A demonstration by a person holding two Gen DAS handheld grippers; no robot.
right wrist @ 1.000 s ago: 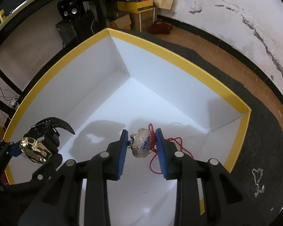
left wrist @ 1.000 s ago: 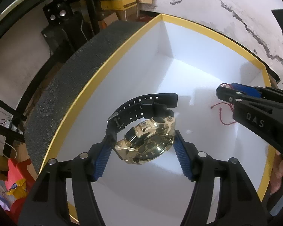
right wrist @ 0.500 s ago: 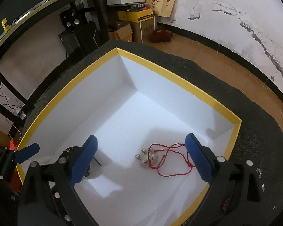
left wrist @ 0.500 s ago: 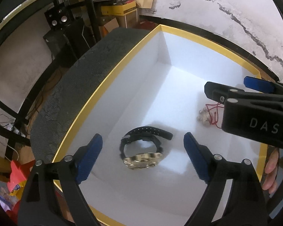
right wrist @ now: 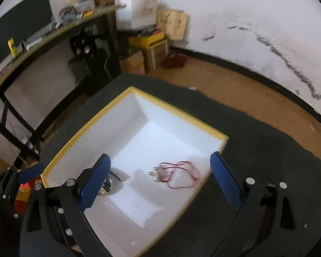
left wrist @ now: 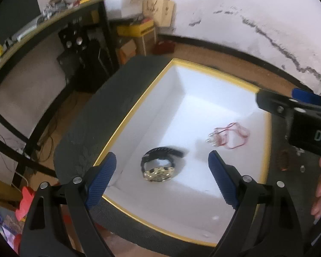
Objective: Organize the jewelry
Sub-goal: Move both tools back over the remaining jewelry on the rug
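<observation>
- Both the left gripper [left wrist: 162,174] and the right gripper [right wrist: 160,174] are held wide open, empty.
- Below them, a watch [left wrist: 159,167] and a red-corded pendant [right wrist: 173,174] lie apart in a yellow-rimmed white box [right wrist: 182,112].
- The box is set on a dark mat [right wrist: 267,150]; beyond are seen a wooden floor [right wrist: 235,79] and a cracked wall [right wrist: 256,17].
- "DA" is read on the right gripper's side.

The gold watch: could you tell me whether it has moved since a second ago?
Yes. The gold watch left the left gripper and now lies on the white floor of the yellow-rimmed box, near its left wall.
</observation>
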